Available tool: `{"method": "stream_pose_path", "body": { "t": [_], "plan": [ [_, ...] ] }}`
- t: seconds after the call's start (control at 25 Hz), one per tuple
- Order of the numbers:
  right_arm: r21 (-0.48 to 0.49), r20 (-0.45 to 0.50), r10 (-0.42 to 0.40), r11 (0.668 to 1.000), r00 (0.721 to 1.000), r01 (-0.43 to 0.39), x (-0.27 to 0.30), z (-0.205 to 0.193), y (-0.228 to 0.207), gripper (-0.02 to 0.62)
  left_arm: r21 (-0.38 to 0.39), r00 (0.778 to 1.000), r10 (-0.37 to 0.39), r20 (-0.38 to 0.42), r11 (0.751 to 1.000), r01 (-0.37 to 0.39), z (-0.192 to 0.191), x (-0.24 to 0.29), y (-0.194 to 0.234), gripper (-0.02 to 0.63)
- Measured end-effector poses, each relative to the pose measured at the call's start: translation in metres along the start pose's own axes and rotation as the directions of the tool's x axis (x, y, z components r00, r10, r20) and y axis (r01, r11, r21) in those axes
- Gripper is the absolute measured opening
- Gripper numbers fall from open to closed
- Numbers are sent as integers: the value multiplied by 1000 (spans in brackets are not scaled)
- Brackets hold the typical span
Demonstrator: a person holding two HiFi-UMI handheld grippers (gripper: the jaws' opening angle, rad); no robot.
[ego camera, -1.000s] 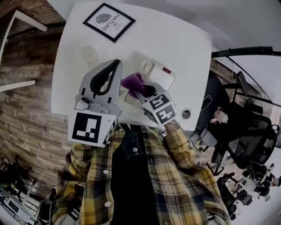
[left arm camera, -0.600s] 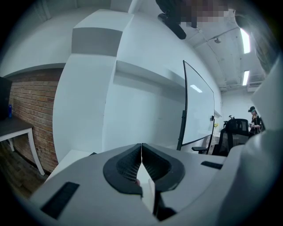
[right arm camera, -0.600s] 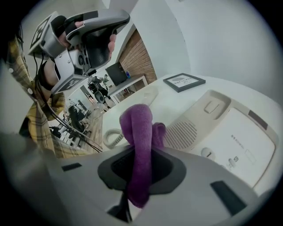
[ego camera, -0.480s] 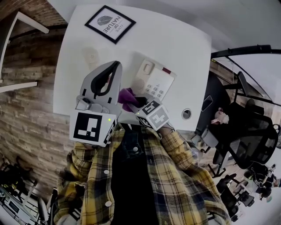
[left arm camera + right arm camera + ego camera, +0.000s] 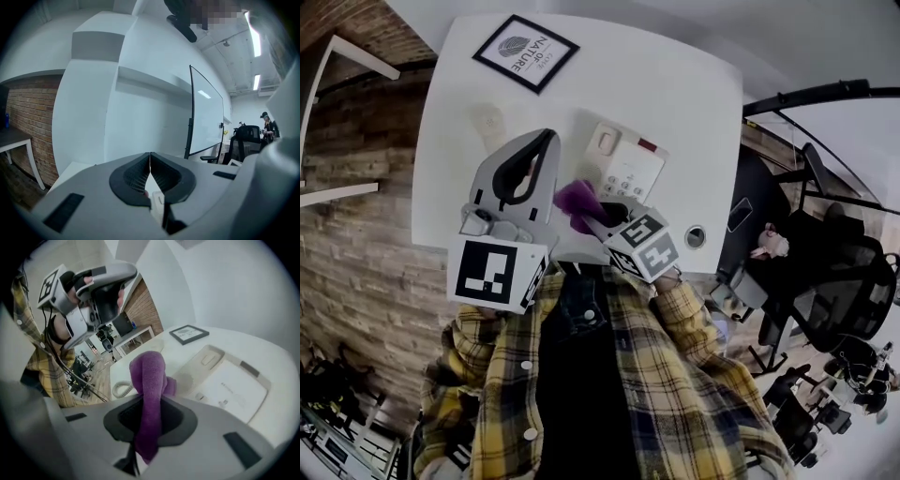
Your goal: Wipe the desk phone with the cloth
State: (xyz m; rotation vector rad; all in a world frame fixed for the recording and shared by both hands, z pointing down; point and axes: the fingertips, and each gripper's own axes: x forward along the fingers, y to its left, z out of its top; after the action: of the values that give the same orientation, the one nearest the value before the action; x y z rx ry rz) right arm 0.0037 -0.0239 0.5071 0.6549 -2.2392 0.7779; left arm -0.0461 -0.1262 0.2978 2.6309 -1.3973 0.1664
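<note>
Head view is showing a brick wall (image 5: 356, 244) at the far left, beside the white desk (image 5: 694, 94). A framed picture (image 5: 525, 52) is lying at the desk's far left corner. You are holding the left gripper (image 5: 546, 141) in front of the desk's left part, near to the camera. Its jaws are meeting at the tips and nothing is sitting between them. Left gripper view is confirming this, with the jaws pointing at a white wall and a whiteboard (image 5: 206, 112).

Next to the right, the purple cloth (image 5: 575, 199) is standing out from the right gripper (image 5: 598, 212). Right gripper view is showing these jaws closing on the cloth, which is rising between them as a folded bundle and hanging a little below them.

The desk phone (image 5: 628, 169) is lying flat in the middle of the desk, and the cloth is hovering at its near left corner. I cannot tell if the cloth is touching the phone. A coiled cord (image 5: 123, 389) is lying to the left of the phone.

At the far right, beyond the desk's edge, a black office chair (image 5: 834, 281) is standing.
</note>
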Motion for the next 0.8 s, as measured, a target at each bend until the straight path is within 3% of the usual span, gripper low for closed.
{"method": "stream_pose_path", "body": {
  "t": [0.16, 0.44, 0.52, 0.72, 0.8],
  "plan": [
    [-16, 139, -108, 994, 984, 111, -42, 36, -35, 67, 8, 1000, -22, 7, 1000, 22, 4, 5, -10, 17],
    [1, 277, -304, 949, 911, 316, -84, 75, -112, 67, 6, 999, -34, -5, 999, 34, 3, 7, -20, 17],
    [-1, 278, -332, 938, 901, 346, -79, 77, -128, 67, -2, 999, -31, -20, 1000, 31, 2, 7, -21, 17],
    [-96, 171, -355, 922, 919, 374, -49, 62, -139, 67, -5, 999, -19, -27, 1000, 19, 0, 4, -16, 17],
    [-128, 170, -358, 916, 918, 381, -43, 58, -137, 66, -1, 1000, -14, -19, 1000, 14, 0, 3, -13, 17]
  ]
}}
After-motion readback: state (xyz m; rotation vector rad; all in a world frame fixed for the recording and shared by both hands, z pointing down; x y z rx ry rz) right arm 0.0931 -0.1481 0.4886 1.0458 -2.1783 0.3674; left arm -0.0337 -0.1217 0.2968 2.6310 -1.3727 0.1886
